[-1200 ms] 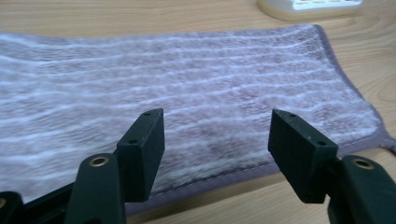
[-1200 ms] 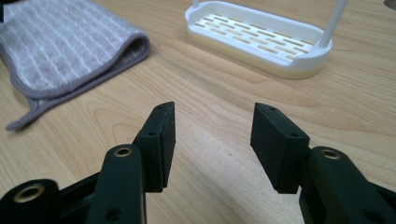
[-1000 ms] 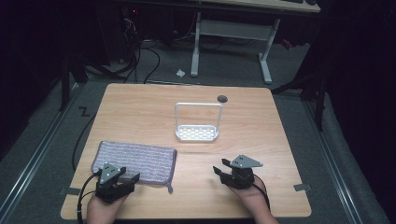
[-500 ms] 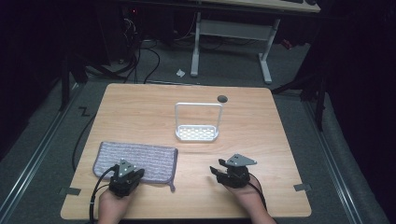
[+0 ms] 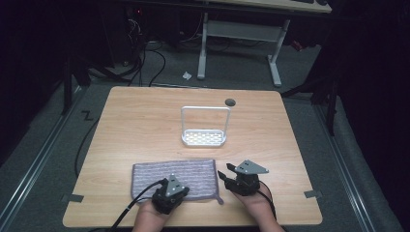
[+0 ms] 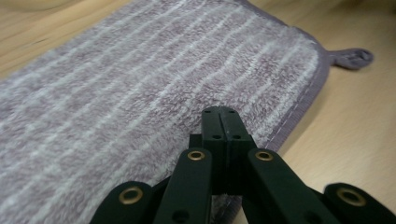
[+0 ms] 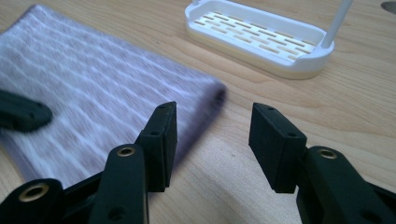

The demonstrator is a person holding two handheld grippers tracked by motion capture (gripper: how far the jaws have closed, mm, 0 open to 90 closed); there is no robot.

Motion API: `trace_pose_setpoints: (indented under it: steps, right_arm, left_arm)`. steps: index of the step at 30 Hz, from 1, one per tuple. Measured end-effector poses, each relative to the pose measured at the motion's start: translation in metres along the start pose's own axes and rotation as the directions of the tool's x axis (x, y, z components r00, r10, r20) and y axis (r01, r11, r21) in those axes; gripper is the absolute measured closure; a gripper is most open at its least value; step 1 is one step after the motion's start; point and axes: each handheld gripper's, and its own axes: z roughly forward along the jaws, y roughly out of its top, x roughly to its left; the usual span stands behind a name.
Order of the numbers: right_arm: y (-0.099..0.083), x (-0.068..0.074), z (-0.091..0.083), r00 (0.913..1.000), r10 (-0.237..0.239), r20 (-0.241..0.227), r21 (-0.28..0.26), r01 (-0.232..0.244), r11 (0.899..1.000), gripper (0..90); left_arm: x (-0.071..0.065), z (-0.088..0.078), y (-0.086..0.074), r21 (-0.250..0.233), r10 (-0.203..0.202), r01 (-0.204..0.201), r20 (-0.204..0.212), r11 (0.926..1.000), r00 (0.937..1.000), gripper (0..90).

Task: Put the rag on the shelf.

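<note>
The left gripper (image 5: pixel 170 192) sits over the near edge of the one striped grey towel (image 5: pixel 174 176), jaws pressed together, and whether any cloth is pinched under those tips is hard to make out; the person's forearms are cut off at the bottom. The towel lies flat at the near middle of the table (image 5: pixel 135 121), its right edge blurred in the right gripper view. Just right of it, the right gripper (image 5: pixel 231 175) has jaws apart, lately narrowing, over bare wood, with one white rack (image 5: pixel 204 137) farther off — two grippers, one towel, one rack.
</note>
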Motion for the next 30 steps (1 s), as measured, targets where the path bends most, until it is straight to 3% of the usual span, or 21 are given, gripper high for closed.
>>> trace_pose_setpoints:
  steps: [2, 4, 7, 9, 11, 12, 13, 15, 16, 17, 18, 19, 21, 24, 28, 30]
  right_arm:
    - [0.000, 0.000, -0.003, 1.0000, 0.002, 0.001, -0.006, -0.002, 1.000, 53.5]
    - [0.000, 0.002, -0.005, 1.0000, 0.009, 0.000, -0.013, -0.009, 1.000, 57.0]
    - [0.002, 0.004, -0.003, 1.0000, -0.003, 0.001, -0.009, 0.003, 1.000, 61.7]
    - [0.005, 0.005, 0.001, 0.9999, -0.008, -0.010, -0.006, 0.008, 1.000, 69.2]
    - [0.011, 0.007, 0.007, 0.9996, -0.030, 0.004, 0.005, 0.030, 1.000, 83.0]
    - [0.014, 0.009, 0.009, 0.9988, -0.048, 0.011, 0.008, 0.048, 0.999, 88.0]
    - [0.020, 0.010, 0.018, 0.9962, -0.076, 0.042, 0.022, 0.075, 0.997, 90.0]
    - [0.022, 0.007, 0.028, 0.9970, -0.063, 0.045, 0.047, 0.061, 0.997, 90.0]
    - [0.022, 0.007, 0.028, 0.9970, -0.063, 0.045, 0.047, 0.061, 0.997, 90.0]
    - [0.022, 0.006, 0.034, 0.9973, -0.058, 0.045, 0.066, 0.055, 0.996, 90.0]
    - [0.022, 0.003, 0.047, 0.9965, -0.066, 0.050, 0.120, 0.060, 0.991, 90.0]
    - [0.022, 0.003, 0.047, 0.9965, -0.066, 0.050, 0.120, 0.060, 0.991, 90.0]
    - [0.019, -0.001, 0.058, 0.9972, -0.051, 0.054, 0.168, 0.042, 0.985, 90.0]
    - [0.014, 0.003, 0.054, 0.9977, -0.047, 0.049, 0.174, 0.038, 0.984, 90.0]
    - [0.000, 0.022, 0.034, 0.9965, -0.079, 0.027, 0.176, 0.073, 0.982, 89.8]
    - [-0.009, 0.032, 0.022, 0.9973, -0.074, 0.008, 0.165, 0.071, 0.984, 89.7]
  left_arm:
    - [-0.007, 0.003, 0.004, -0.008, 0.006, -0.005, 0.036, 1.0000, 0.9993, 88.1]
    - [-0.008, -0.003, 0.002, -0.022, 0.005, -0.005, 0.034, 0.9997, 0.9994, 77.7]
    - [0.004, -0.021, -0.008, -0.046, -0.053, 0.054, 0.028, 0.9975, 0.9982, 77.0]
    - [0.015, -0.031, -0.017, -0.047, -0.101, 0.102, 0.023, 0.9937, 0.9947, 76.7]
    - [0.021, -0.039, -0.024, -0.043, -0.127, 0.127, 0.013, 0.9909, 0.9918, 77.1]
    - [0.023, -0.042, -0.026, -0.034, -0.137, 0.138, 0.020, 0.9899, 0.9904, 81.3]
    - [0.023, -0.046, -0.028, -0.029, -0.148, 0.149, 0.031, 0.9884, 0.9885, 86.3]
    - [0.020, -0.052, -0.031, -0.019, -0.143, 0.143, 0.035, 0.9895, 0.9892, 87.6]
    - [0.018, -0.054, -0.033, -0.007, -0.137, 0.137, 0.027, 0.9905, 0.9902, 87.6]
    - [0.016, -0.056, -0.036, 0.005, -0.137, 0.137, 0.018, 0.9905, 0.9904, 87.7]
    - [0.016, -0.056, -0.039, 0.016, -0.140, 0.140, 0.004, 0.9900, 0.9901, 87.8]
    - [0.016, -0.056, -0.042, 0.019, -0.139, 0.139, -0.009, 0.9901, 0.9903, 87.8]
    - [0.020, -0.058, -0.045, 0.009, -0.168, 0.168, -0.011, 0.9858, 0.9858, 87.6]
    - [0.026, -0.057, -0.044, 0.017, -0.169, 0.169, -0.022, 0.9855, 0.9854, 87.5]
    - [0.045, -0.048, -0.037, 0.018, -0.184, 0.184, -0.013, 0.9828, 0.9829, 87.1]
    - [0.057, -0.044, -0.031, 0.023, -0.174, 0.175, -0.045, 0.9843, 0.9838, 86.1]
